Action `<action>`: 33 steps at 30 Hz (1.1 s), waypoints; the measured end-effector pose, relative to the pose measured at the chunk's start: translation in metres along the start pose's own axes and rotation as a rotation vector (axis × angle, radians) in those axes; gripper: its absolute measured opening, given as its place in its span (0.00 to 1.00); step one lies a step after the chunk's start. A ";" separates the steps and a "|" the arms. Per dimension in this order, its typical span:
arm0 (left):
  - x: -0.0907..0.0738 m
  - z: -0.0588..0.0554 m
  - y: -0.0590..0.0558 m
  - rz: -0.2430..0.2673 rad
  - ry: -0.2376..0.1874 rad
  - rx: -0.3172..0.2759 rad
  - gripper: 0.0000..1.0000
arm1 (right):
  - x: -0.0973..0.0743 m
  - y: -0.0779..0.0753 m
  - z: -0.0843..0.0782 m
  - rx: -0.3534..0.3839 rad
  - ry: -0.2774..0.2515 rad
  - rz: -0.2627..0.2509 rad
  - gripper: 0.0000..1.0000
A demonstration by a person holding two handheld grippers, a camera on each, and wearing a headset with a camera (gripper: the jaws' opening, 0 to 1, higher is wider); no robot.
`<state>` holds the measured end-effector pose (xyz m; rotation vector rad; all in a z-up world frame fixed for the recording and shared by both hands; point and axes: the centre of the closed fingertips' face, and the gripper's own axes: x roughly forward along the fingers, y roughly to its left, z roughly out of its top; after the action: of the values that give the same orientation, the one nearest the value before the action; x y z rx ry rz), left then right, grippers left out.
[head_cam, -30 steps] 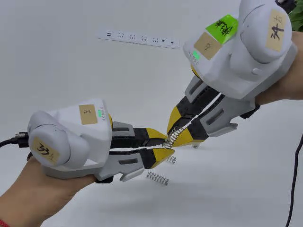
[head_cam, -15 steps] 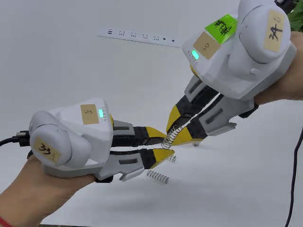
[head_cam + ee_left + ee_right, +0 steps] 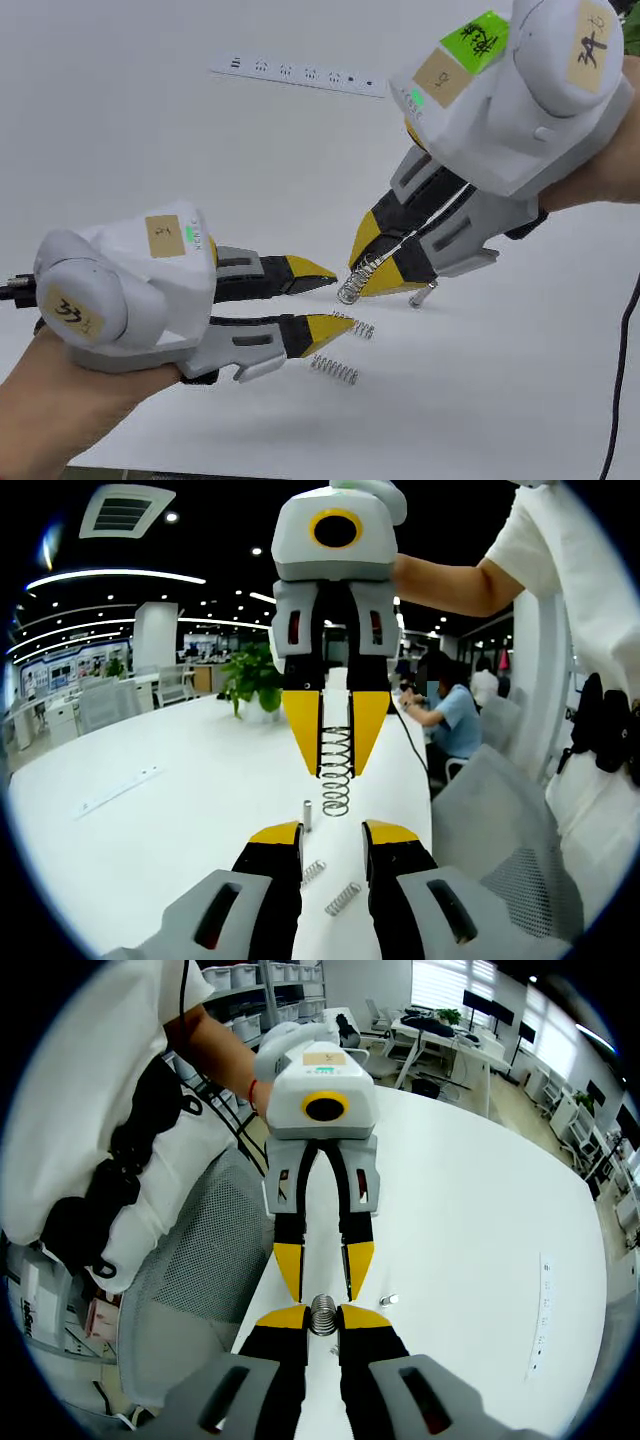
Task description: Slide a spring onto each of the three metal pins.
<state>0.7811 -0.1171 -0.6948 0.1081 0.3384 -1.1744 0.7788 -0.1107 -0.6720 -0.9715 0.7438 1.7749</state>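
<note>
**A:** What sits nearest in the head view?

**B:** The left gripper, white-bodied with black-and-yellow jaws, reaching in from 8 o'clock. Its jaws stand spread with nothing between them. A second ago they were almost together, up against the end of the held spring.

**A:** And on the plain white table?

**B:** A loose wire spring lies at 6 o'clock of the left gripper's lower tip. A second loose spring lies just beyond it, apart from the first. Both lie as they did before.

**A:** Where is the held one?

**B:** The silvery coiled steel spring is pinched between the yellow tips of the right gripper, which comes in from 2 o'clock. Its free end points toward 7 o'clock and is now clear of the left gripper's tips.

**A:** Any pin?

**B:** One short grey metal pin stands bare on the table, at 3 o'clock of that spring. Far off at 12 o'clock lies a long white power strip.
</note>
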 end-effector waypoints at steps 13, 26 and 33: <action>-0.020 -0.013 0.019 0.063 0.033 0.017 0.36 | 0.001 -0.022 0.000 0.025 0.009 -0.055 0.12; -0.032 -0.033 0.028 0.095 0.082 0.009 0.51 | 0.020 -0.066 -0.008 0.057 0.039 -0.119 0.12; -0.034 -0.038 0.028 0.090 0.091 -0.013 0.60 | 0.043 -0.077 -0.019 0.075 0.065 -0.118 0.12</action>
<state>0.7877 -0.0661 -0.7228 0.1642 0.4168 -1.0806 0.8456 -0.0789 -0.7239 -1.0059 0.7730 1.6087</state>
